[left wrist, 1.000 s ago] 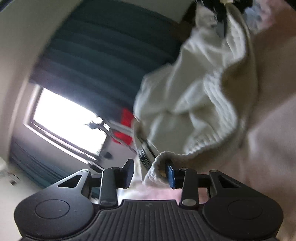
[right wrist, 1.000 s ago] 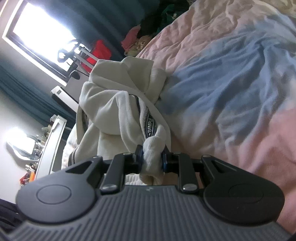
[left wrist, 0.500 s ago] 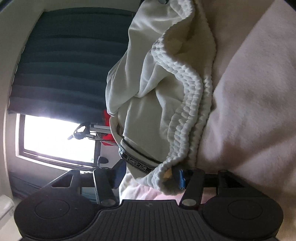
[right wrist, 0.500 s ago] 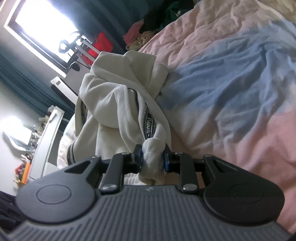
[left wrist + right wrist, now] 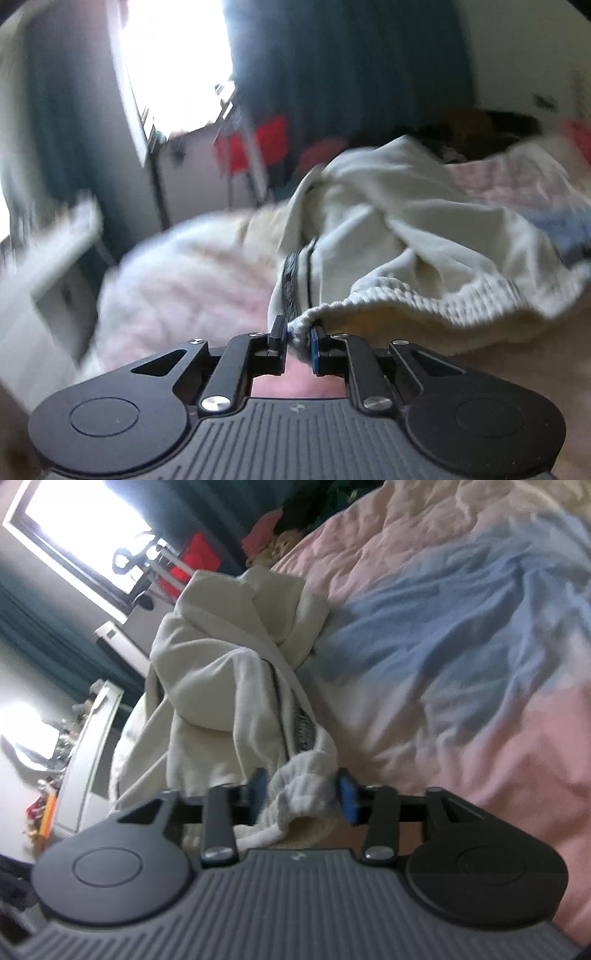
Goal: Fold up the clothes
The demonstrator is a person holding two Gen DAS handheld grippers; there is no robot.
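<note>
Sweatshirt (image 5: 221, 686) lies bunched, stretching lengthwise away toward the window (image 5: 77, 535)

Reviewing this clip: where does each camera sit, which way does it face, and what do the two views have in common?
Left wrist: on the left hand-held gripper, facing a window; its jaws are closing on the ribbed hem of the cream garment.
Right wrist: on the right hand-held gripper, facing across the bedspread; its jaws are opening, with a ribbed cuff between them.
Shared: garment, bedspread, window.
</note>
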